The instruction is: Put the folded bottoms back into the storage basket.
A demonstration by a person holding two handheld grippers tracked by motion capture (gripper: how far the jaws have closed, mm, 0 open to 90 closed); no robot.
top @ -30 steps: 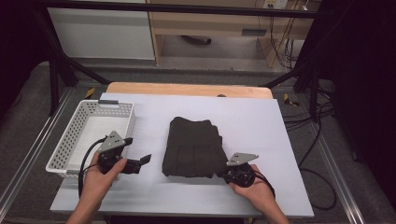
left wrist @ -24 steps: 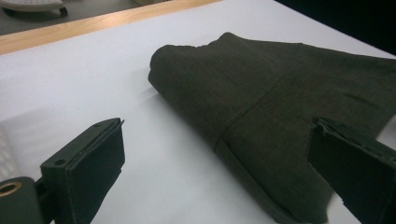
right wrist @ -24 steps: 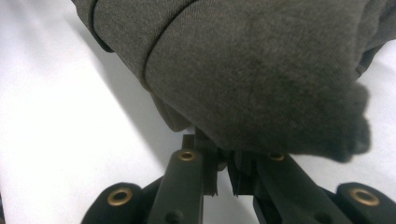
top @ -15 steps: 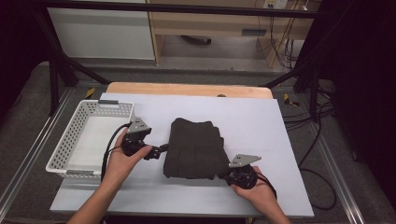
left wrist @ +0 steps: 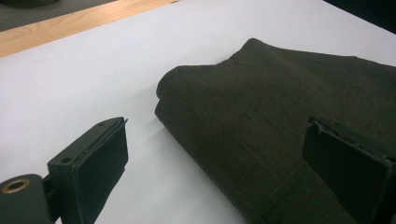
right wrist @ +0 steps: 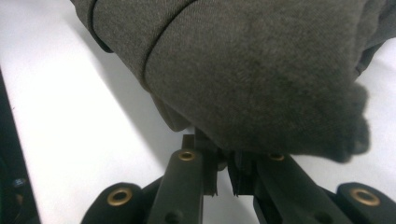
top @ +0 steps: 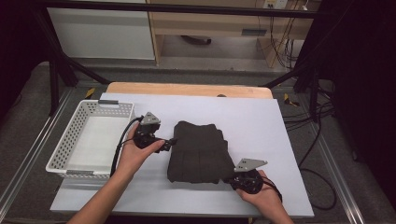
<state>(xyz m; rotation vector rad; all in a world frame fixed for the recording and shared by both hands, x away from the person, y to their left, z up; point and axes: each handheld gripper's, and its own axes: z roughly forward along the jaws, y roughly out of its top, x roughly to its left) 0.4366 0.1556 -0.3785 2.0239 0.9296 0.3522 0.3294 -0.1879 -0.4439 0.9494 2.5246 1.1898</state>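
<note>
A dark folded garment lies in the middle of the white table. My left gripper is at the garment's left edge, open. In the left gripper view its jaws stand wide apart; the garment's rolled edge lies between them, and the right jaw hovers over the cloth. My right gripper is at the garment's near right corner, shut on it. In the right gripper view the pinched cloth bulges over the closed jaw tips and hides them.
A white perforated basket stands empty at the table's left side, just behind my left hand. A wooden strip runs along the table's far edge. Cables trail on the floor at the right.
My left gripper has moved away from the basket's near corner, right and farther up the table, to the garment's left edge. The right gripper has stayed put on the corner.
</note>
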